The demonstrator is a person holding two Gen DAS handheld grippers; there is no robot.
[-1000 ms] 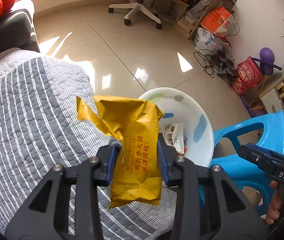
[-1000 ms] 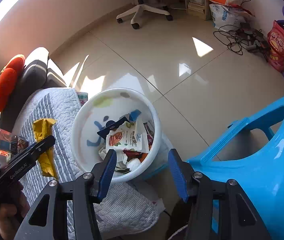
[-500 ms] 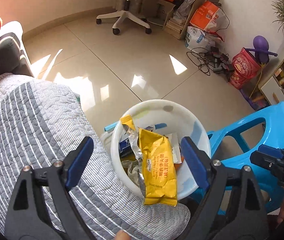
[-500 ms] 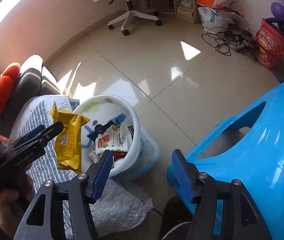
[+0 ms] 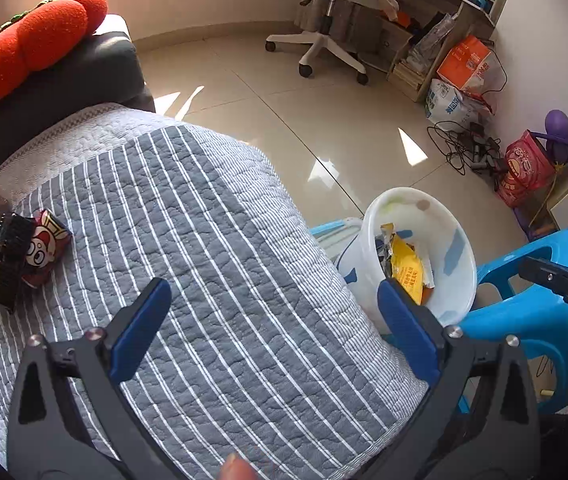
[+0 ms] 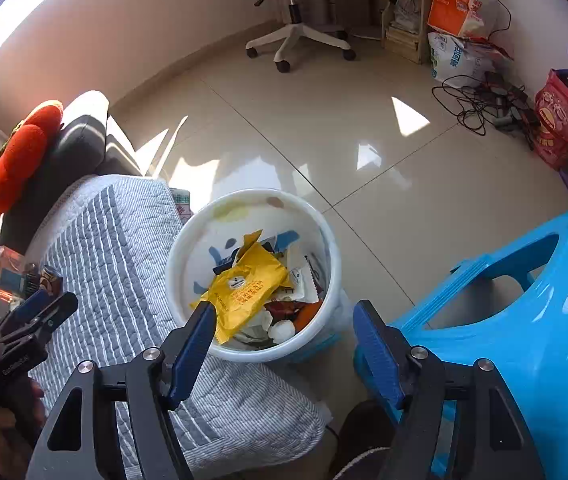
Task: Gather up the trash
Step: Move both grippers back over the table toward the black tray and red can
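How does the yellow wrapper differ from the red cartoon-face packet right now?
The yellow wrapper lies inside the white bin, on other trash; the red cartoon-face packet lies on the striped quilt. The wrapper is plain yellow with small print; the packet shows a cartoon face. Both lie loose, outside either gripper's jaws.

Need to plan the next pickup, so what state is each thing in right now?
Left hand-held gripper: empty, jaws opening over the quilt.
Right hand-held gripper: empty, jaws opening, near the bin.
White bin: upright, uncovered, partly filled with wrappers.
Yellow wrapper: crumpled, lying on top inside the bin.
Red snack packet: lying on the quilt, not yet collected.
Striped quilt: spread flat.
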